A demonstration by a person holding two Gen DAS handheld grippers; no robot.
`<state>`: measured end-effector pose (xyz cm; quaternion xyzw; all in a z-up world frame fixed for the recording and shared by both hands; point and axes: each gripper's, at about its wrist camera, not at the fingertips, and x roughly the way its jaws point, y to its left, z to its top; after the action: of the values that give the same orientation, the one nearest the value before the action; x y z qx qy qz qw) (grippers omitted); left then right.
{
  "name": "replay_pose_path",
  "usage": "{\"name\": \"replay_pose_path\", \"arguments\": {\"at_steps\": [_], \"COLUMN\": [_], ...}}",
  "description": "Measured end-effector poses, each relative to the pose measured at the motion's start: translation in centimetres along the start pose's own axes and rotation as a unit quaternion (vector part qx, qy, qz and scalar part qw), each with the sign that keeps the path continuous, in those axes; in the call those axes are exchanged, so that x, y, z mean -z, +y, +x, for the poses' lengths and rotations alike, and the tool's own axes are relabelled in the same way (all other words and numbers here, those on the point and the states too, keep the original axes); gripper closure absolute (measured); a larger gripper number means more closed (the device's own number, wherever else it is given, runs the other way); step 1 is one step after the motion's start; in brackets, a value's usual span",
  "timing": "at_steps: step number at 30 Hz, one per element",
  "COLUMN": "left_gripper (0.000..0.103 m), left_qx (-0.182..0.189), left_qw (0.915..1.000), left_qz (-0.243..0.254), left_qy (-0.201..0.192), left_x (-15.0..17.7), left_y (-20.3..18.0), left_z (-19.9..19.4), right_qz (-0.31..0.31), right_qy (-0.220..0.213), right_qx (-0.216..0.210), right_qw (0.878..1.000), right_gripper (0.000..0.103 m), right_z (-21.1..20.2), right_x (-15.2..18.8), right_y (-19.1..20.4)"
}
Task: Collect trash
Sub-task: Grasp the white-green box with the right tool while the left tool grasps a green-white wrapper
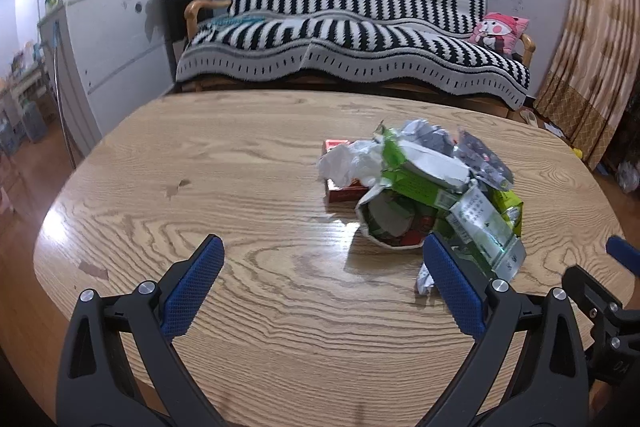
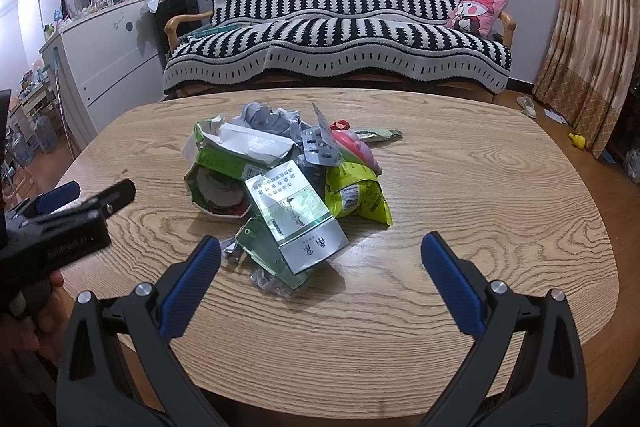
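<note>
Trash heap ahead of us, nearer our right hand-held gripper (image 2: pixel 320 247).
Both spread, empty; silver carton (image 2: pixel 294 223) points toward it; left hand-held gripper (image 1: pixel 320 247) sits leftward.

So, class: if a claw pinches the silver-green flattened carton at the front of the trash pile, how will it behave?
The silver-green carton looks flattened and creased, so it would probably bend rather than stay stiff. Being empty card, it is likely light. It rests on other scraps, so pushing it may drag the crumpled wrapper along.
</note>
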<state>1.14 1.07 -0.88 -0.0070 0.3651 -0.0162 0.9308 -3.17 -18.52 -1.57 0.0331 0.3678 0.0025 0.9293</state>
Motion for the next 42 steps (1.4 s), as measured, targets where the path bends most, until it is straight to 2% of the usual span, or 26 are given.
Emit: {"name": "replay_pose_path", "arguments": {"at_steps": [7,12,15,18,21,23,24,27,31,32,33,34,35,36,37,38,42], "left_gripper": [0.006,0.006,0.006,0.006,0.006,0.006,0.006,0.006,0.007,0.01,0.02,0.025,0.037,0.056,0.068,0.085,0.096], "left_qx": [0.045,0.073,0.094,0.105,0.101,0.098,0.099,0.093,0.096,0.102,0.109,0.115,0.126,0.138,0.151,0.151,0.147], "left_qw": [0.9986,0.9955,0.9919,0.9902,0.9909,0.991,0.9909,0.9916,0.9917,0.9914,0.9908,0.9901,0.9886,0.9868,0.9846,0.9841,0.985], "left_qz": [0.004,-0.004,-0.019,-0.02,0.0,0.013,0.019,0.029,0.025,0.02,0.016,0.013,0.009,0.005,0.002,0.003,-0.009], "left_qy": [0.029,0.06,0.084,0.09,0.089,0.09,0.09,0.085,0.081,0.08,0.08,0.08,0.082,0.084,0.088,0.093,0.09], "left_x": [-1.0,-1.5,-1.6,-1.7,-1.6,-1.5,-1.4,-1.5,-1.7,-1.7,-1.8,-1.8,-1.7,-1.8,-1.7,-1.8,-2.2], "left_y": [2.2,2.6,2.6,2.2,1.5,0.9,0.7,0.0,-0.3,-0.3,-0.4,-0.5,-0.6,-0.7,-1.0,-1.2,-0.9], "left_z": [2.6,5.7,7.5,8.5,9.4,10.0,10.3,11.2,11.9,12.0,12.0,12.0,11.9,11.9,11.9,12.0,10.2], "right_qz": [-0.024,-0.037,-0.052,-0.054,-0.055,-0.053,-0.052,-0.041,-0.042,-0.039,-0.036,-0.034,-0.033,-0.032,-0.03,-0.028,-0.014], "right_qy": [0.033,0.058,0.064,0.076,0.093,0.103,0.108,0.104,0.074,0.071,0.068,0.067,0.066,0.065,0.063,0.06,0.043], "right_qx": [-0.029,-0.047,-0.048,-0.056,-0.055,-0.059,-0.061,-0.074,-0.083,-0.086,-0.089,-0.091,-0.09,-0.088,-0.086,-0.084,-0.075], "right_qw": [0.999,0.997,0.995,0.994,0.993,0.992,0.991,0.991,0.993,0.993,0.993,0.993,0.993,0.994,0.994,0.994,0.996], "right_gripper": [0.006,0.016,0.018,0.018,0.018,0.023,0.039,0.043,0.045,0.045,0.045,0.045,0.045,0.045,0.045,0.045,0.045], "right_z": [2.8,5.8,7.7,9.4,11.0,11.7,12.1,11.8,9.4,8.9,8.5,8.1,7.8,7.4,7.0,6.5,3.9], "right_x": [-0.2,-0.5,-0.8,-0.8,-0.7,-0.6,-0.6,-0.7,-1.1,-1.2,-1.2,-1.2,-1.2,-1.1,-1.0,-0.9,-0.4], "right_y": [-0.4,-0.5,-0.1,-0.1,-0.2,-0.3,-0.3,-0.4,-0.5,-0.7,-0.8,-1.0,-1.2,-1.4,-1.7,-2.0,-3.5]}}
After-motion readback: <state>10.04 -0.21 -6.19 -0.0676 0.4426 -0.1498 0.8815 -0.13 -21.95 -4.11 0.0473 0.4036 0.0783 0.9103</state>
